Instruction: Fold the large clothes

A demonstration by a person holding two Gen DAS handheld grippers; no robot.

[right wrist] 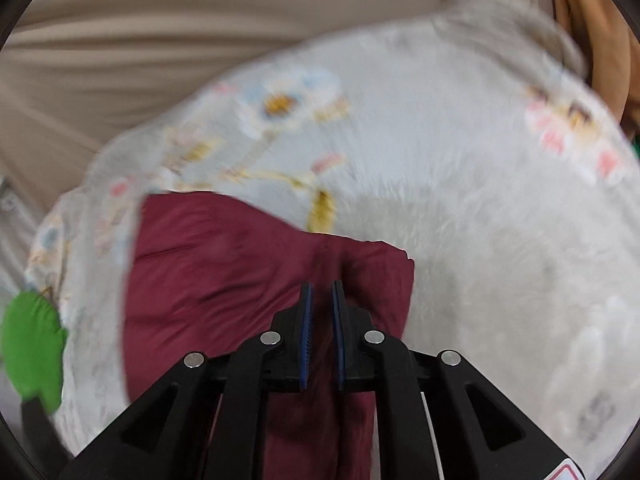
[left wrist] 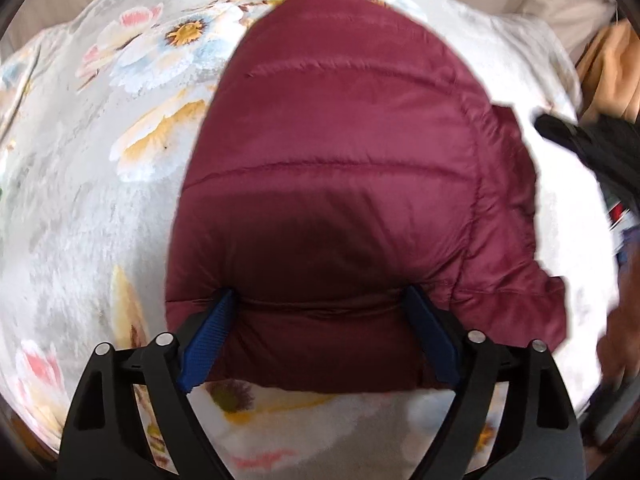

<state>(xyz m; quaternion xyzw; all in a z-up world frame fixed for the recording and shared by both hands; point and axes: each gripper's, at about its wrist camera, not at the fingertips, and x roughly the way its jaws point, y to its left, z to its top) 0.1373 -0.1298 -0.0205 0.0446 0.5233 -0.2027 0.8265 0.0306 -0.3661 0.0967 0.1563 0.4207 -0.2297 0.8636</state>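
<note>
A maroon quilted puffer jacket lies flat on a floral fleece blanket. My left gripper stands open and wide, its blue pads set either side of the jacket's padded near edge, which runs on past both fingers. My right gripper is nearly closed, with a fold of the jacket pinched between its pads and more maroon cloth hanging beneath it. In the left wrist view, the right gripper shows as a black blur beside the jacket's right sleeve.
Beige cloth lies beyond the blanket's far edge and tan cloth at the far right. A green object sits blurred at the blanket's left edge. A hand shows at the lower right.
</note>
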